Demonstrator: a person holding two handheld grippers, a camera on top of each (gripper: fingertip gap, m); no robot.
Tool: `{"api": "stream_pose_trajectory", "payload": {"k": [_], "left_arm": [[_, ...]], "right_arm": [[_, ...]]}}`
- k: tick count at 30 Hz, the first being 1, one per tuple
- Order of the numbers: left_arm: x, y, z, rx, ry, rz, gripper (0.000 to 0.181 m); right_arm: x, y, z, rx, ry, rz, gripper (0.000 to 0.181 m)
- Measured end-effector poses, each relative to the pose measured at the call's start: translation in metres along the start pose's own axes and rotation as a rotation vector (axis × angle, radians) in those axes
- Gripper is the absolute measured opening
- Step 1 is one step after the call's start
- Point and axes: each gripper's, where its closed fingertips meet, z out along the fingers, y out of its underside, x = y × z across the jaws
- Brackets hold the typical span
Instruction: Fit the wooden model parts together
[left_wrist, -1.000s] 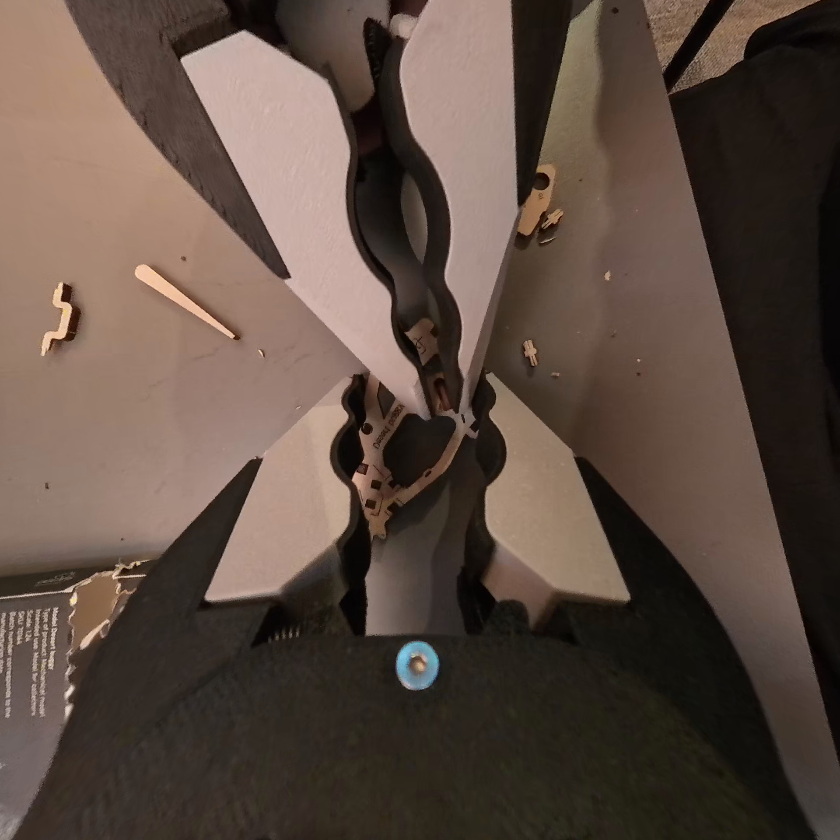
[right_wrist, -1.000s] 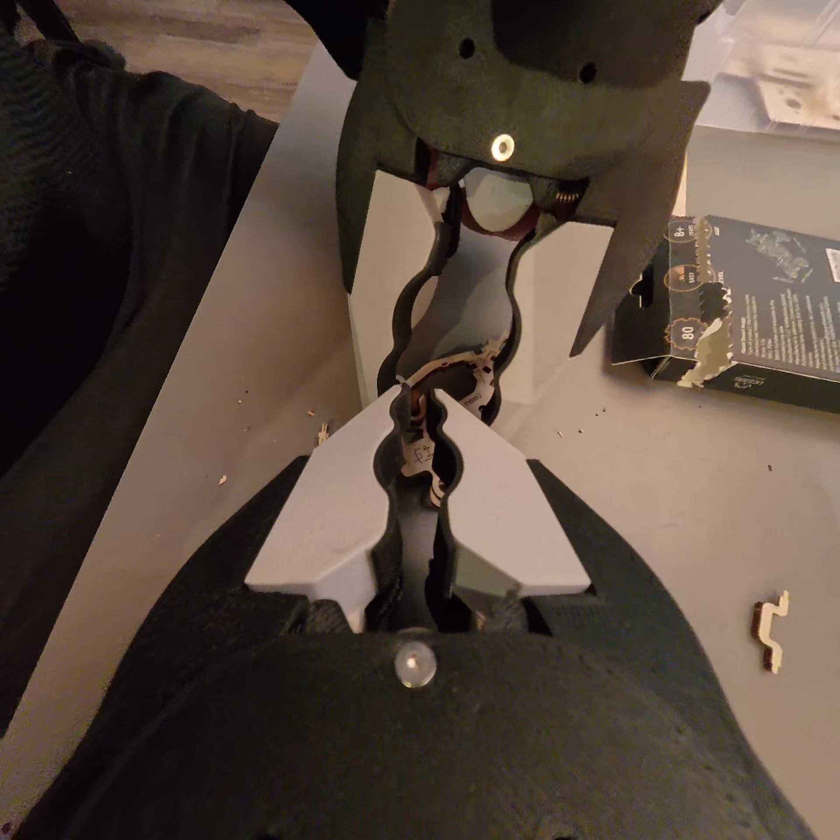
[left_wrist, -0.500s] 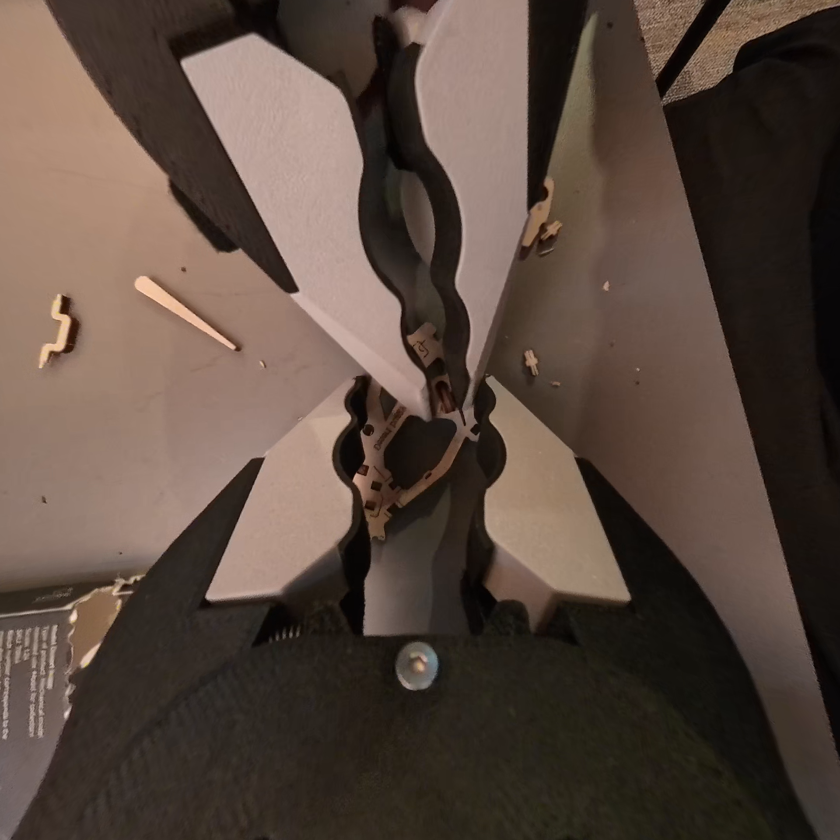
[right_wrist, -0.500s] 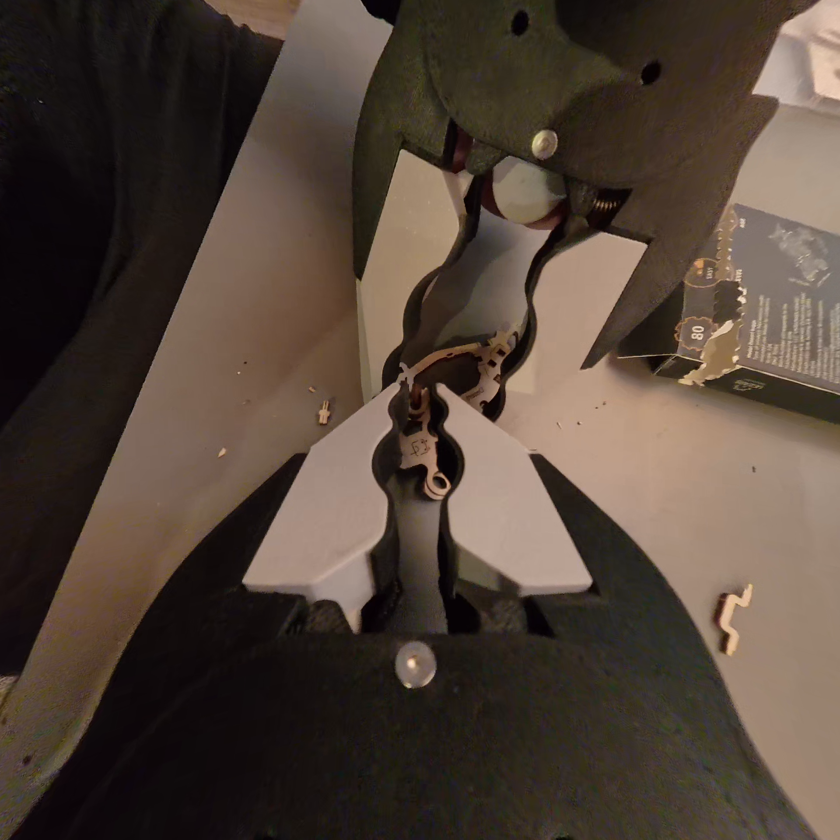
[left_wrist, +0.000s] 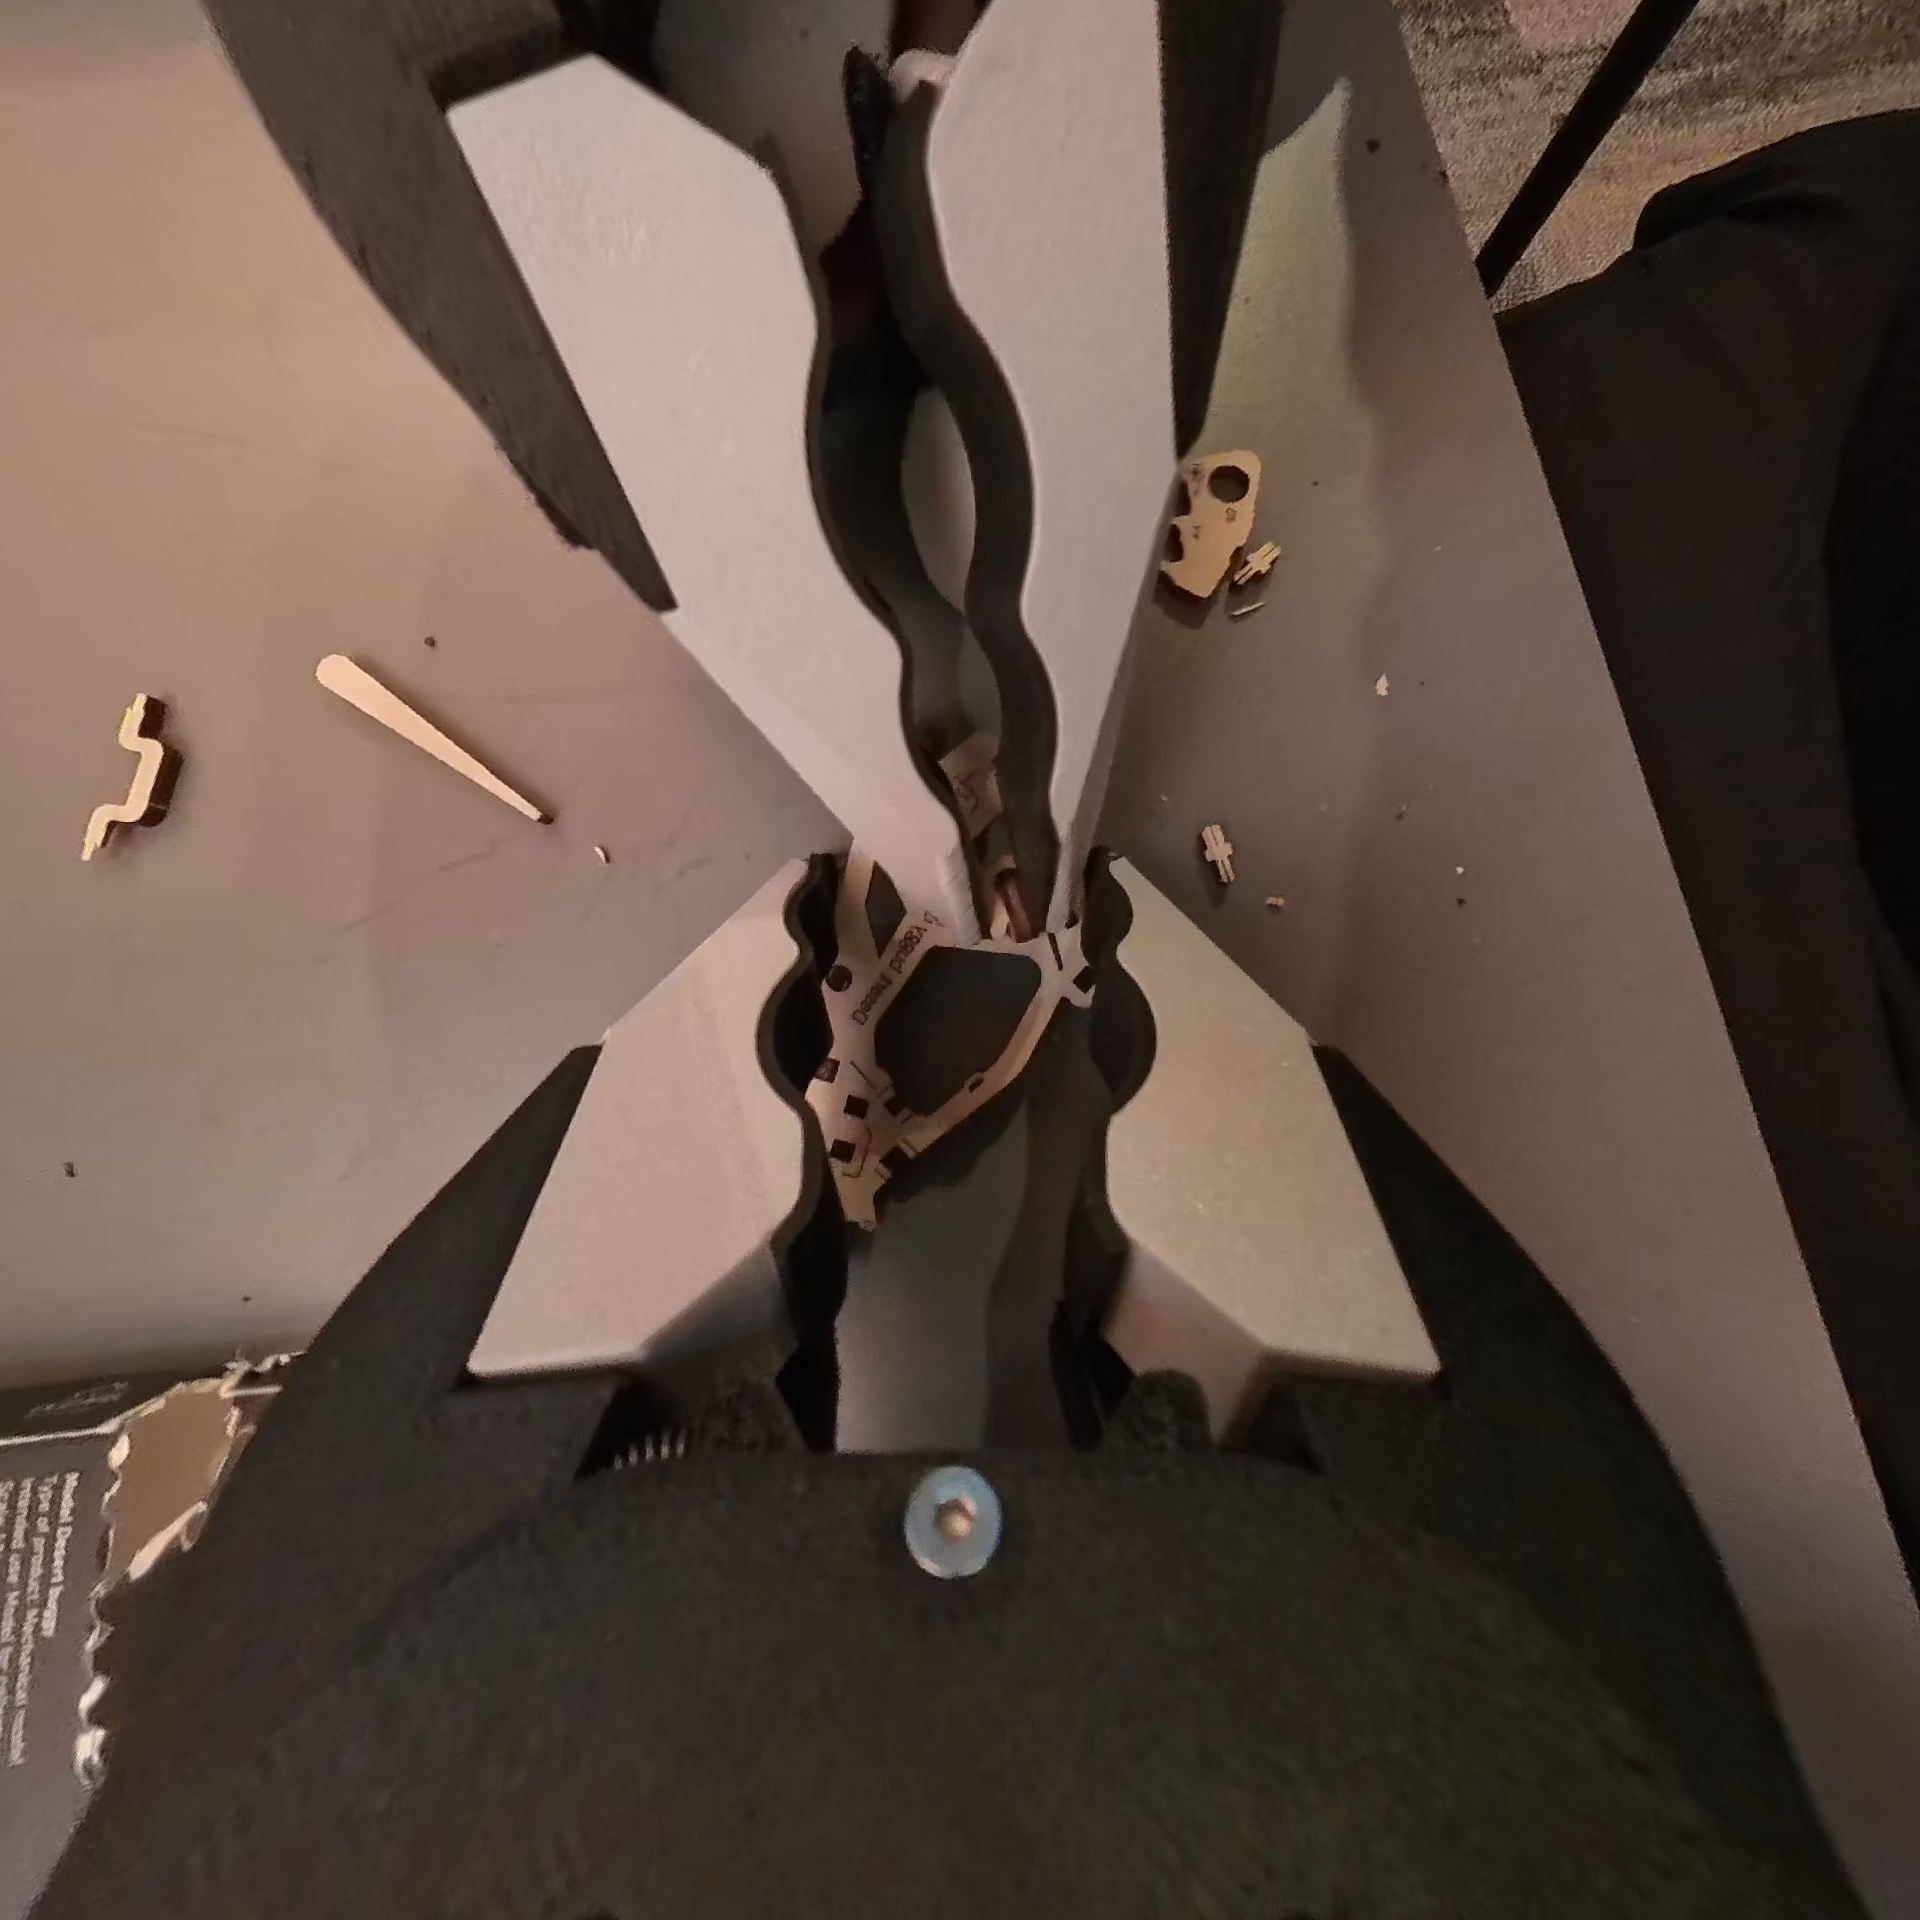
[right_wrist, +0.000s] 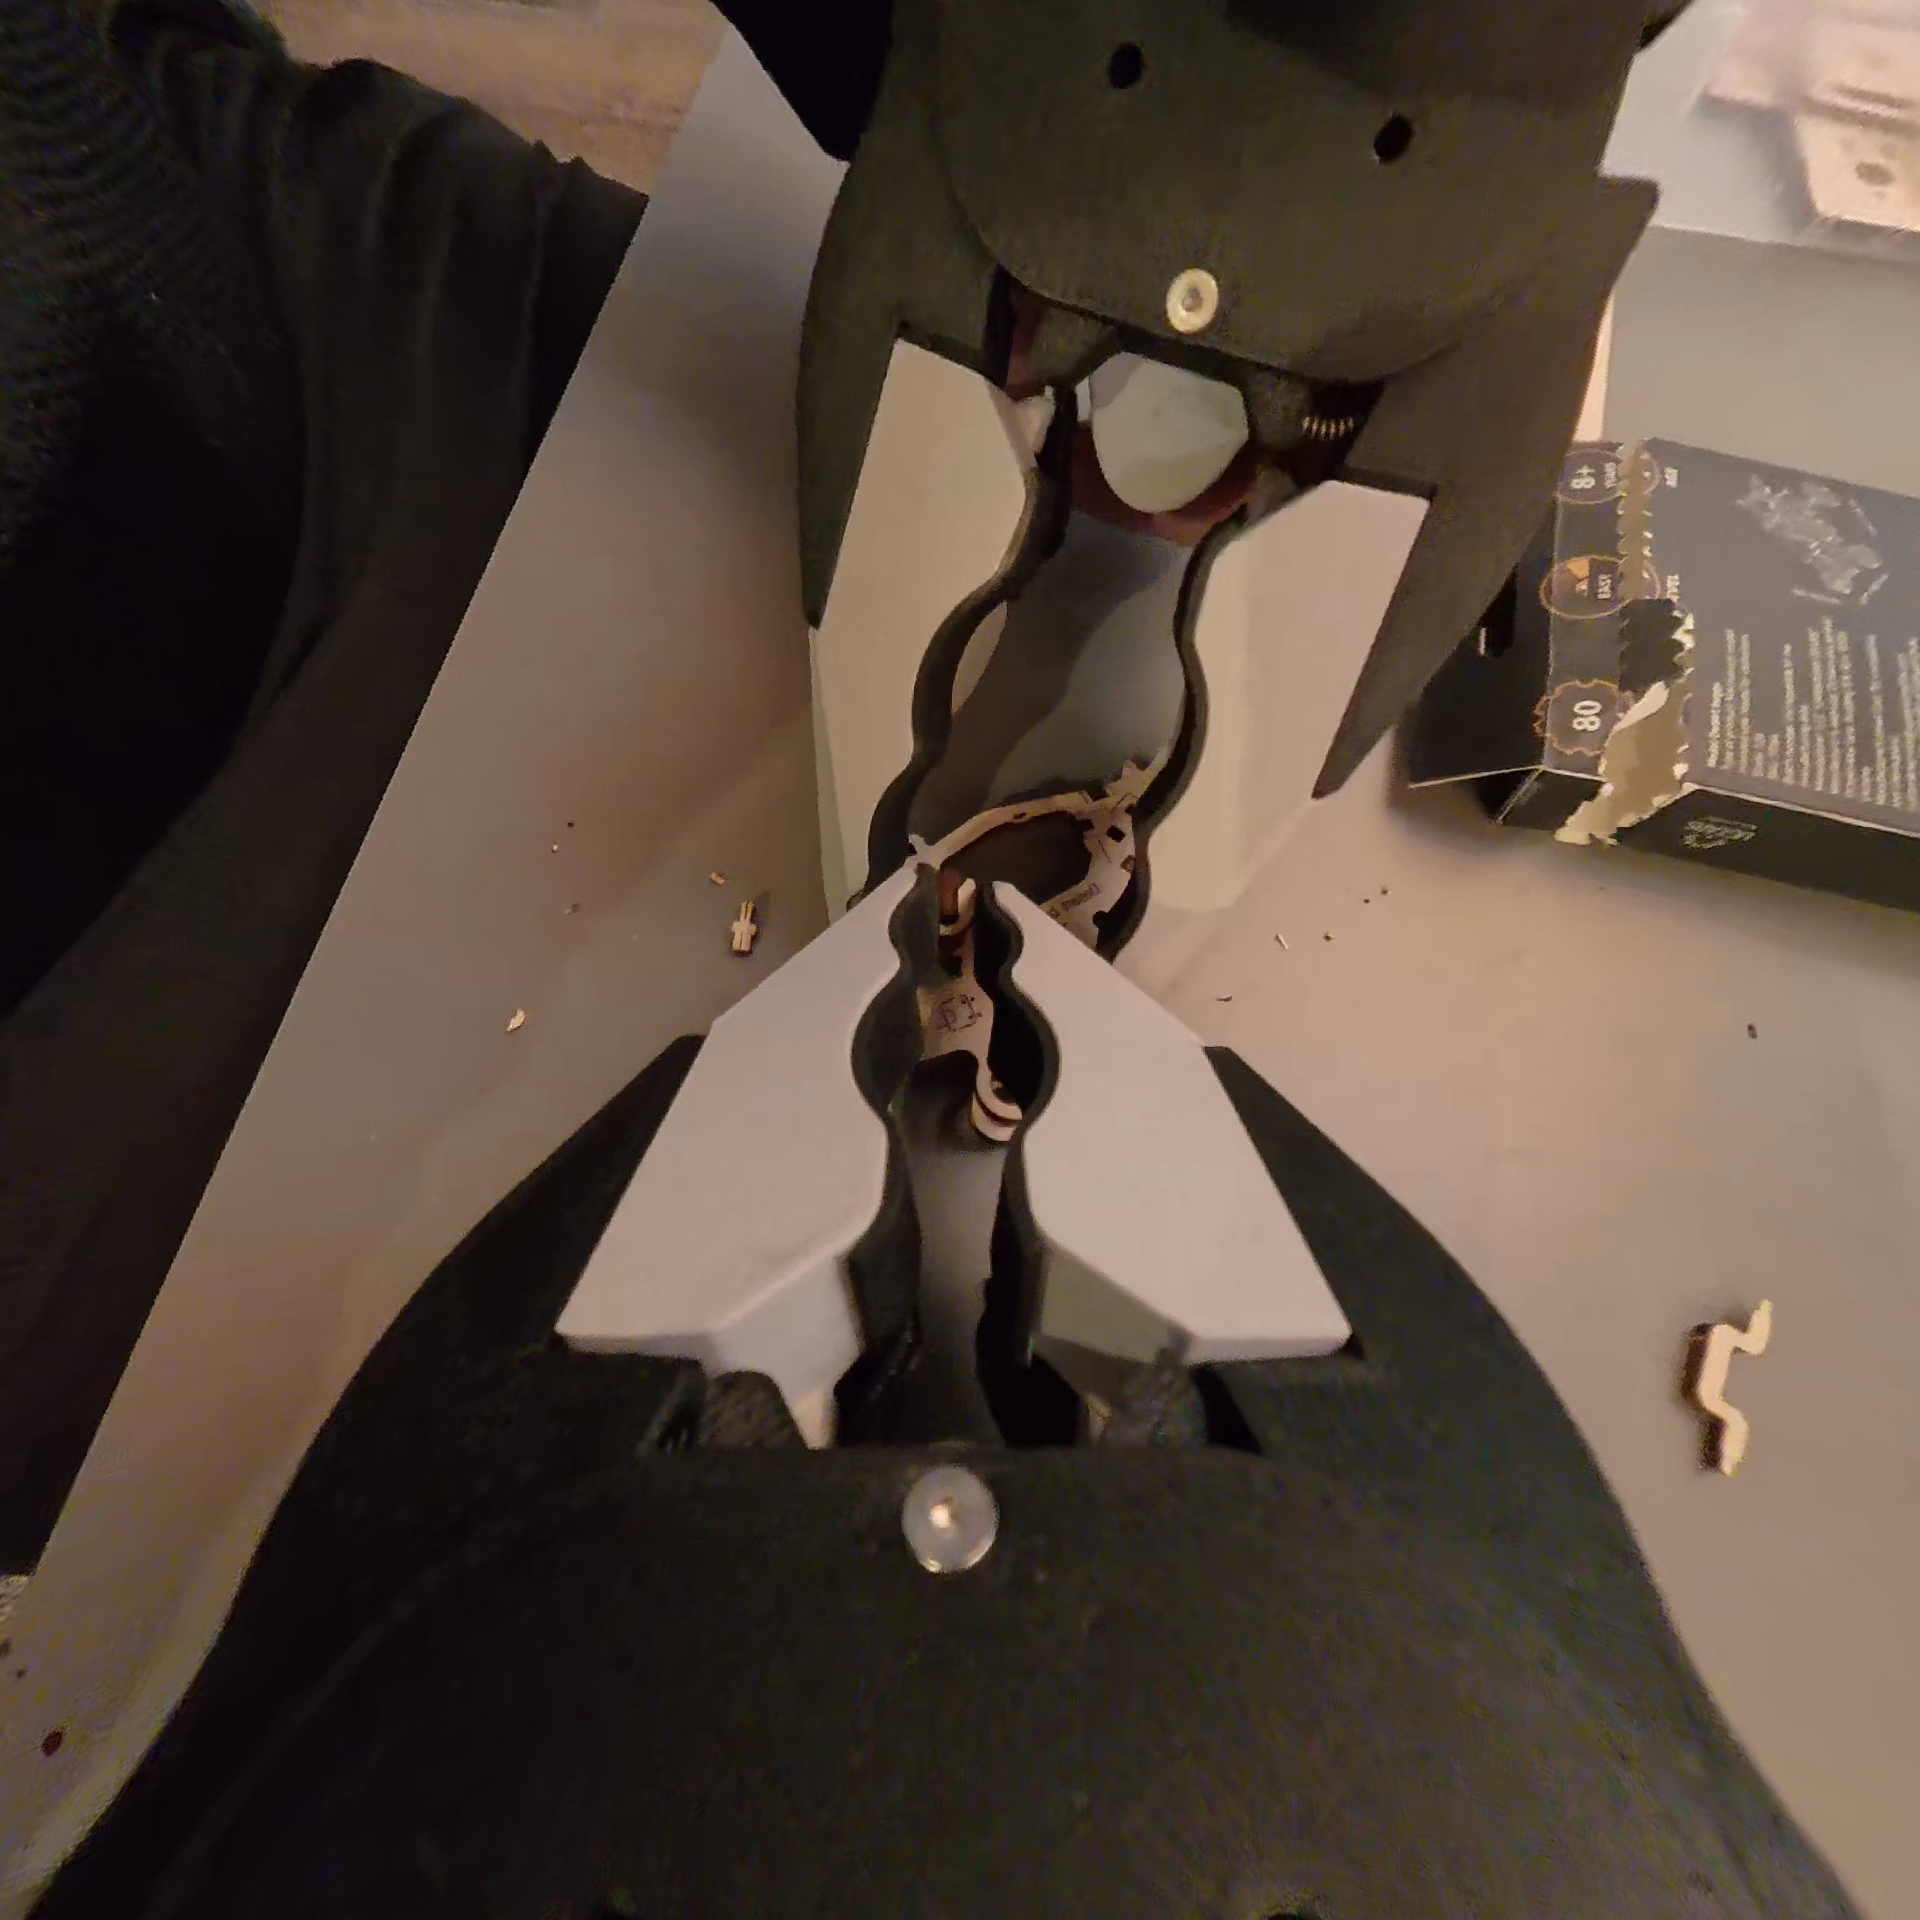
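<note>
My left gripper (left_wrist: 951, 935) is shut on a flat wooden frame part (left_wrist: 847, 1132) with a large cut-out, held across its black wavy pads. My right gripper (right_wrist: 951, 899) is shut on a small wooden part (right_wrist: 956, 1023) with a ring end. The two grippers meet tip to tip above the grey table (left_wrist: 260, 1039). In the left wrist view the right gripper (left_wrist: 997, 883) comes in from the top and the small part (left_wrist: 971, 779) touches the frame's upper right corner. In the right wrist view the left gripper (right_wrist: 1008, 883) comes in from the top with the frame (right_wrist: 1101, 836).
Loose wooden parts lie around: an S-shaped bracket (left_wrist: 130, 779) (right_wrist: 1725, 1392), a tapered stick (left_wrist: 431, 738), a plate with a hole (left_wrist: 1216, 525), a small cross peg (left_wrist: 1218, 852) (right_wrist: 743, 925). A torn black box (right_wrist: 1704, 665) stands nearby. A person's dark clothing (right_wrist: 208, 520) is at the table edge.
Both grippers stay shut on their parts, tip to tip. The right gripper has tilted and shifted slightly against the frame's corner; the views have drifted a little.
</note>
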Motion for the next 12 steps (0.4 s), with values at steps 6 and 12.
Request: {"api": "stream_pose_trajectory", "payload": {"k": [6, 12], "left_arm": [[0.0004, 0.0007, -0.0006, -0.002, 0.001, 0.009, 0.047], [-0.0002, 0.0007, -0.0003, 0.009, -0.006, 0.004, 0.047]], "right_arm": [[0.0006, -0.0033, -0.0006, 0.038, -0.002, 0.019, 0.002], [-0.0006, -0.0062, -0.0044, 0.051, -0.002, 0.026, 0.001]]}}
